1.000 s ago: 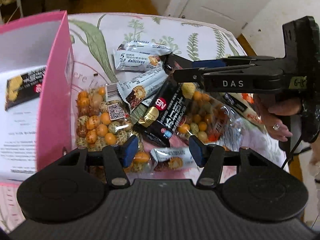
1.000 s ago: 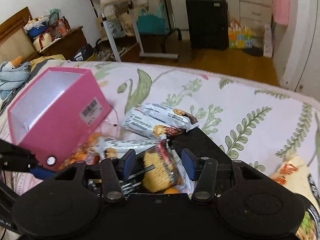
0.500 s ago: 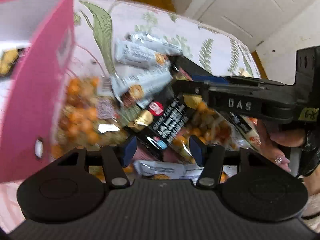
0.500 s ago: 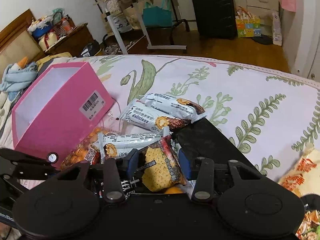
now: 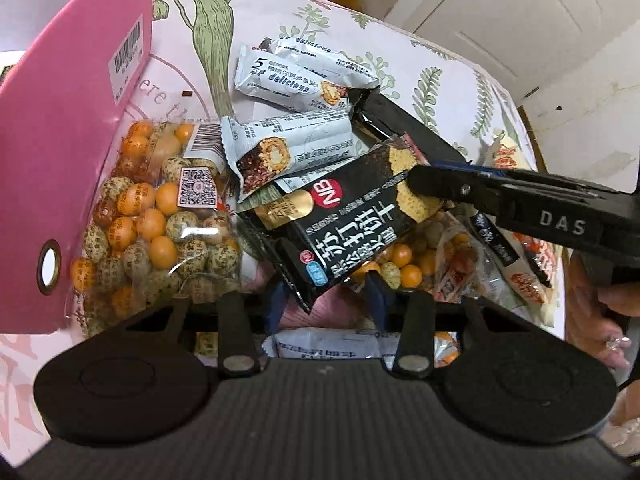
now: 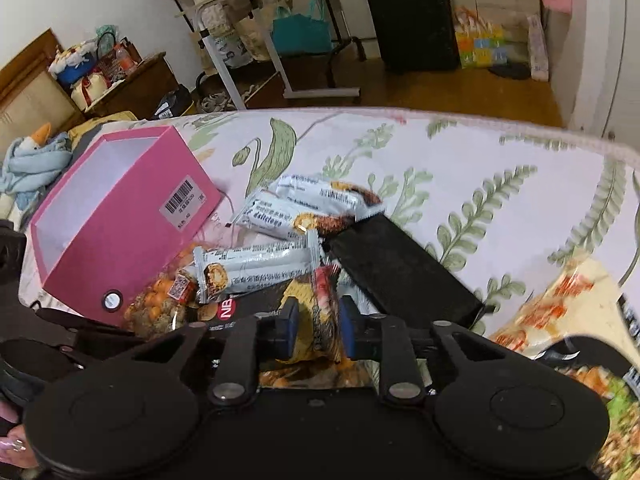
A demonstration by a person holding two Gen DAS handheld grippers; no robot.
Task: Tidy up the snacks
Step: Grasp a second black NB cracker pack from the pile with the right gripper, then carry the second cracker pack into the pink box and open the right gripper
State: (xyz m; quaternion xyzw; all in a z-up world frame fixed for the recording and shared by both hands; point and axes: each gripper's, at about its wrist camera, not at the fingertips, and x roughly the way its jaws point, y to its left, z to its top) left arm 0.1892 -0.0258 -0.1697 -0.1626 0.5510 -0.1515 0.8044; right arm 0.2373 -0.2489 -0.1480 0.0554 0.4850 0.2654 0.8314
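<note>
A black soda-cracker packet (image 5: 344, 216) lies lifted over the snack pile, and my right gripper (image 6: 318, 330) is shut on its yellow cracker-print end (image 6: 308, 320). From the left wrist view the right gripper (image 5: 436, 190) comes in from the right, clamped on that end. My left gripper (image 5: 326, 300) is open, its jaws either side of the packet's lower corner, not touching it. The open pink box (image 5: 76, 160) stands at the left (image 6: 120, 232).
Several white wafer bars (image 5: 296, 80) lie behind the packet. Bags of orange and speckled nuts (image 5: 156, 224) lie by the box and under the packet. A black pouch (image 6: 400, 272) and a noodle packet (image 6: 560, 312) lie on the right of the leaf-print bedspread (image 6: 480, 168).
My right gripper closed on the black cracker packet and raised its end off the pile. My left gripper moved forward and lower toward the packet, staying open.
</note>
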